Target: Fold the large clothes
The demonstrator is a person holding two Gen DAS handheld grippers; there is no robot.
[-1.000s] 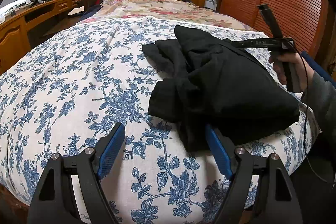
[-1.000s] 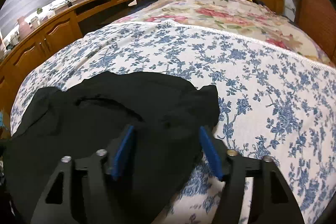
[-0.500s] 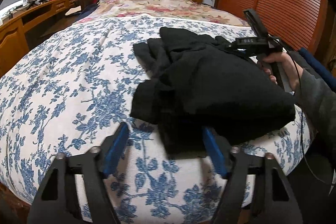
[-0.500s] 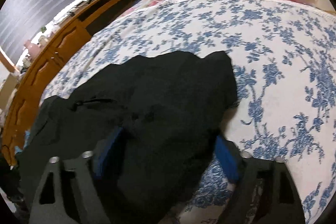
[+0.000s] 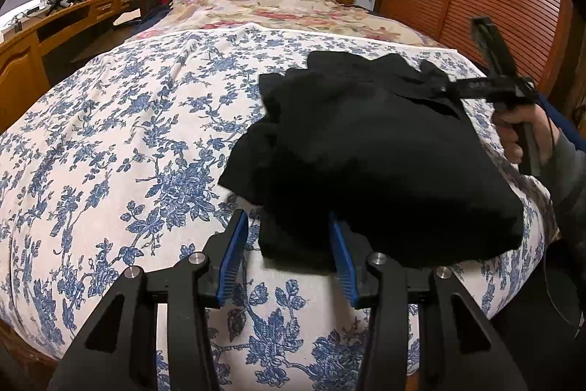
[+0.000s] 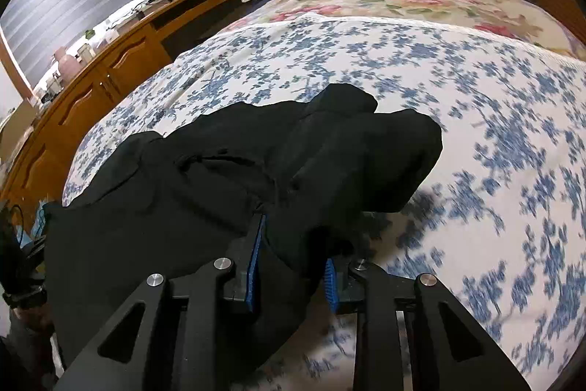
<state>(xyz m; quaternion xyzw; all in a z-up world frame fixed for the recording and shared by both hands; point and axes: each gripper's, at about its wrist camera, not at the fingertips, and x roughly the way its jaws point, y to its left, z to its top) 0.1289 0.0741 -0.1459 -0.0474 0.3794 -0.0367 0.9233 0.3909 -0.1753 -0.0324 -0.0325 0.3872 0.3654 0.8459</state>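
Both sets of jaws closing now, after standing wide a second ago. Left gripper (image 5: 289, 253): blue pads either side of the near hanging edge of the crumpled black fabric garment (image 5: 370, 163), cloth between them, far pad pressed into it, near pad apparently short of contact; not yet a firm pinch by the look of it. Right gripper (image 6: 293, 266): narrowed hard onto a thick fold of the same garment, fabric bunched between the pads and pulled up into a ridge ahead of the fingertips. Garment heaped directly ahead of both grippers on the blue-flowered white bedspread (image 5: 121, 141), shifted closer to the left gripper than half a second back.

Meaning for the task, as a judgement: two corners or edges being secured, probably for lifting and shaking the bundle open before any fold; folding proper not begun.

Hard to make out: garment's type, collar, sleeves and true edges lost in uniform black. Right gripper's far pad mostly buried under cloth. Bedspread blurred in the right wrist view. Person's hand (image 5: 523, 134) on the right gripper's handle cut at the frame edge.
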